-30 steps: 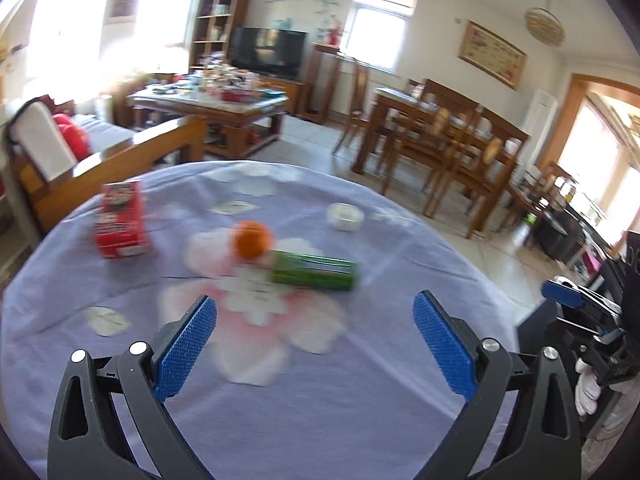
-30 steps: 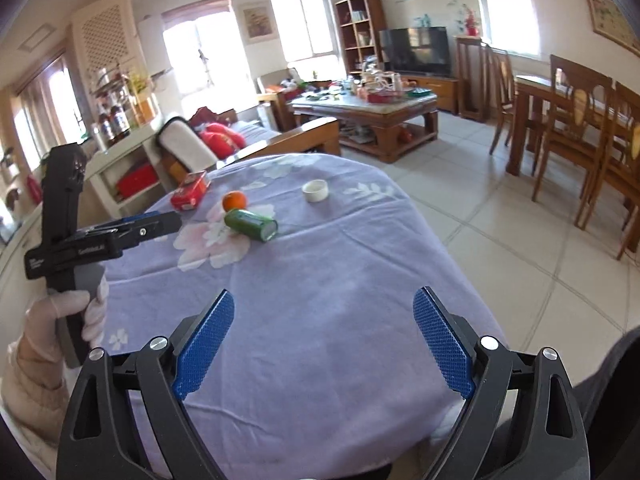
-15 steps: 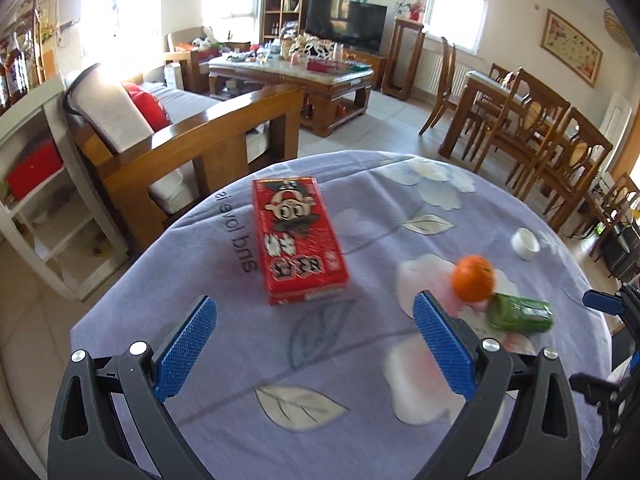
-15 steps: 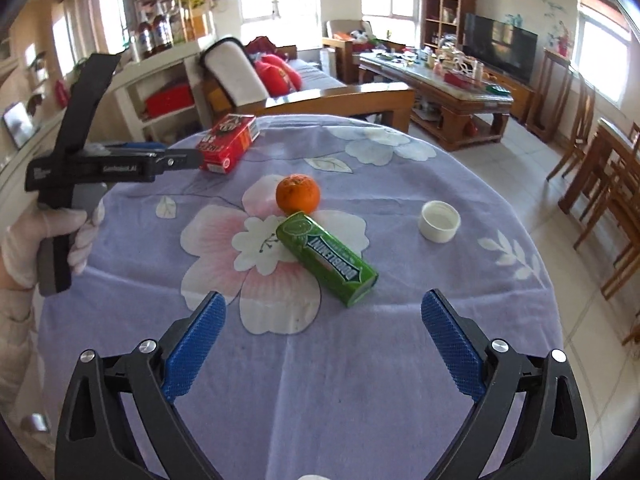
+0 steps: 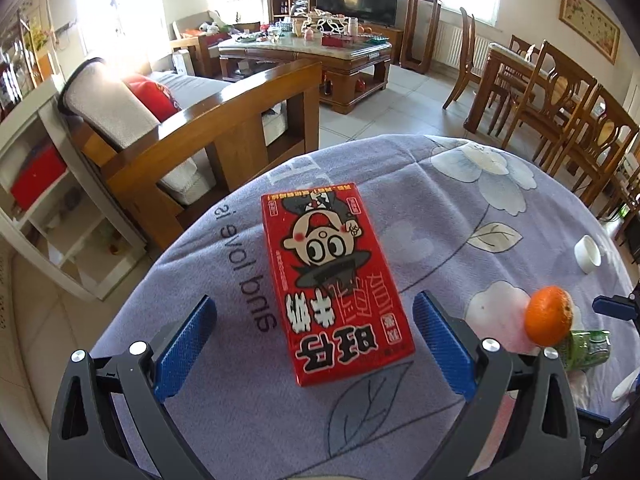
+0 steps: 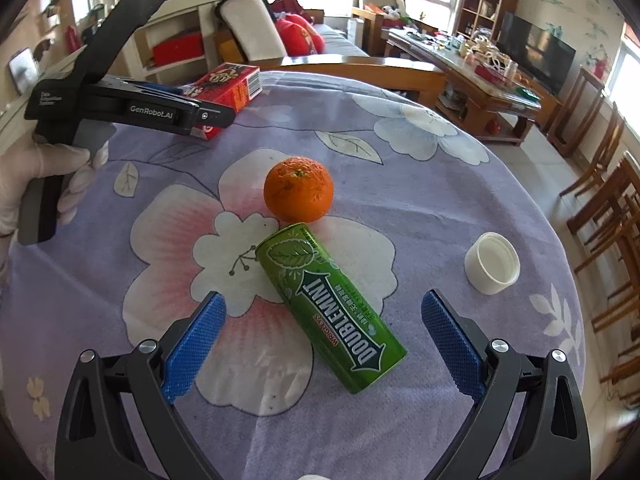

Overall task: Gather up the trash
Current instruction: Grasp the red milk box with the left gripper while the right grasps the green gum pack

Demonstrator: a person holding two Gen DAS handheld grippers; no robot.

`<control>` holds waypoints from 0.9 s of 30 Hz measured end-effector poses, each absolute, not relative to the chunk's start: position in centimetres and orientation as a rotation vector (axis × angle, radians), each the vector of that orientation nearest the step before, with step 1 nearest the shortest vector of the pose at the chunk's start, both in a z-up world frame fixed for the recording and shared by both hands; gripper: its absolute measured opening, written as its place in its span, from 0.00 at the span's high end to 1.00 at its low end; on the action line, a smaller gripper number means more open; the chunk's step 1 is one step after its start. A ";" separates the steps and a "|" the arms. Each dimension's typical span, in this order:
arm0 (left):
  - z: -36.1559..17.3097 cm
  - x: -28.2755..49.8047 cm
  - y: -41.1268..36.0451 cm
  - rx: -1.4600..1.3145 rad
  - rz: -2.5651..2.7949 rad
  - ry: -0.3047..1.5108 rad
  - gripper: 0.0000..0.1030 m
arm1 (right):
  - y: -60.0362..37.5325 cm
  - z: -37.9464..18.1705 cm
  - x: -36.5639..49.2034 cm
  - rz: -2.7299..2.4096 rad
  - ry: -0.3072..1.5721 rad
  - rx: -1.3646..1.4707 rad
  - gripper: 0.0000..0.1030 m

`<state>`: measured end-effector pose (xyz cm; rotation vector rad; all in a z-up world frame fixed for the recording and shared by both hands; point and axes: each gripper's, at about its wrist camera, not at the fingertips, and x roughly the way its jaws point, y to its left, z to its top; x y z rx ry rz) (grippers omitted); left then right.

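Looking along the left gripper point(image 5: 314, 338), I see its blue pads spread wide and empty, with the near end of the red box point(image 5: 335, 282) lying flat between them on the tablecloth point(image 5: 460, 200). The orange point(image 5: 548, 321) and the green can point(image 5: 588, 349) sit off to the right, the white cap point(image 5: 587, 254) beyond.

From the right gripper point(image 6: 322, 330), jaws are likewise wide and hold nothing; the can point(image 6: 330, 312) lies on its side, slanted between the pads, its far end touching the orange point(image 6: 298, 189). The cap point(image 6: 492, 262) rests apart to the right; the box point(image 6: 230, 90) sits at the far edge, under the left gripper point(image 6: 208, 114).

Both hands seem to be lining up for a pick. Next, I reckon, each must lower and close; the slanted can may roll.
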<state>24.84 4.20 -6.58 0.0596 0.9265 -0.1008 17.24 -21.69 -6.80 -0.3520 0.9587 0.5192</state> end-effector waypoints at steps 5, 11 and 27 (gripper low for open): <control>-6.7 24.8 4.0 0.091 -0.085 0.896 0.06 | -22.1 -6.9 17.5 0.542 0.961 -0.330 0.06; -6.1 24.6 4.1 0.104 -0.056 0.862 0.37 | -22.5 -6.5 17.2 0.565 0.945 -0.308 0.32; -4.2 21.6 5.1 -0.021 -0.158 0.832 0.51 | -25.5 -5.5 15.2 0.540 0.966 -0.219 0.69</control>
